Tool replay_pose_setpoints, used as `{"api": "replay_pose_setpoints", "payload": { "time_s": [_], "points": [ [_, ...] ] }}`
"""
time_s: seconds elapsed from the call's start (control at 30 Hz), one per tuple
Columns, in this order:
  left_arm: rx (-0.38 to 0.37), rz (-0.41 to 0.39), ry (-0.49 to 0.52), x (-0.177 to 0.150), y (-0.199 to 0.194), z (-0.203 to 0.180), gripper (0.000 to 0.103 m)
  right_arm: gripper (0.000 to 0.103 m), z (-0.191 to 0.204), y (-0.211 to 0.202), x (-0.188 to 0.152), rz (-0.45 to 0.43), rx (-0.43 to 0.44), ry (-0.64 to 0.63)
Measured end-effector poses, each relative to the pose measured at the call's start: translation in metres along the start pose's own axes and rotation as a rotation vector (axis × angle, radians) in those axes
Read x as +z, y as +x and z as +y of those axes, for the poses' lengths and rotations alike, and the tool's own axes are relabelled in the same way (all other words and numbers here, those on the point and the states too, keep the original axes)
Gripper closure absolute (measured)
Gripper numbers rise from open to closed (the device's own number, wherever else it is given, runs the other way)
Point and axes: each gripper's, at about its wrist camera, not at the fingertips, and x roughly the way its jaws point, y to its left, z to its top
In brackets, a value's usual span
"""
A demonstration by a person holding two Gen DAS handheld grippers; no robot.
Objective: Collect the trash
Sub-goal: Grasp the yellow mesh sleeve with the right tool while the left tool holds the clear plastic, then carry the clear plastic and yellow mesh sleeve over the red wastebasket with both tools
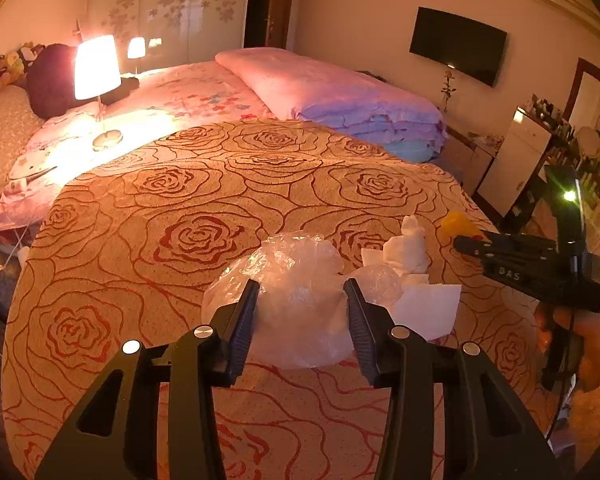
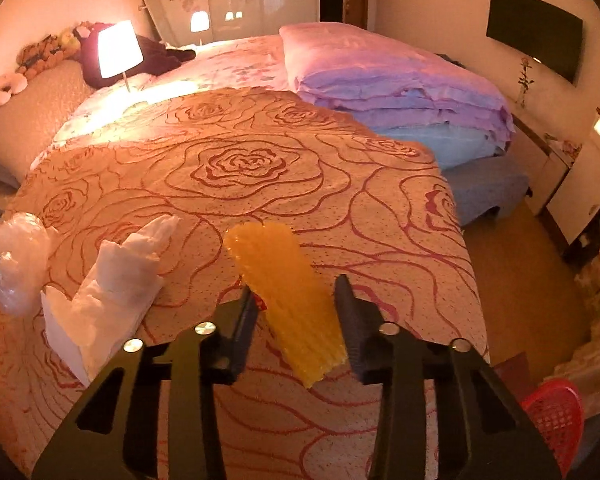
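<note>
On the bed, left gripper clamps the bag; right gripper pinches the wrapper off-centre, so it may slip.

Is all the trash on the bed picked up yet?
Not yet. Nothing looks binned. The left gripper holds the clear plastic bag, and the right gripper is around the yellow wrapper. The white tissues lie on the bedspread, and the red basket waits on the floor.
</note>
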Motion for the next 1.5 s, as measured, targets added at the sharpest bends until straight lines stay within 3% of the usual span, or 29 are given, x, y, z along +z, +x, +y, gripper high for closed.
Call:
{"api": "replay_pose_setpoints", "payload": {
  "time_s": [0.23,0.47,1.07,1.5],
  "points": [
    [-0.002,0.002,0.016,-0.003,-0.002,-0.008,0.062,0.081,0.008,-0.012,-0.014,-0.012,-0.022,-0.032],
    [-0.006,0.005,0.032,-0.009,-0.006,-0.018,0.062,0.085,0.013,-0.029,-0.031,-0.016,-0.029,-0.023],
    [-0.029,-0.022,0.058,-0.013,-0.027,-0.035,0.062,0.088,0.019,-0.094,-0.056,-0.098,0.026,0.046],
    [-0.073,-0.049,0.093,-0.013,-0.045,-0.054,0.062,0.088,0.002,-0.125,-0.07,-0.141,0.03,0.124]
  ]
}}
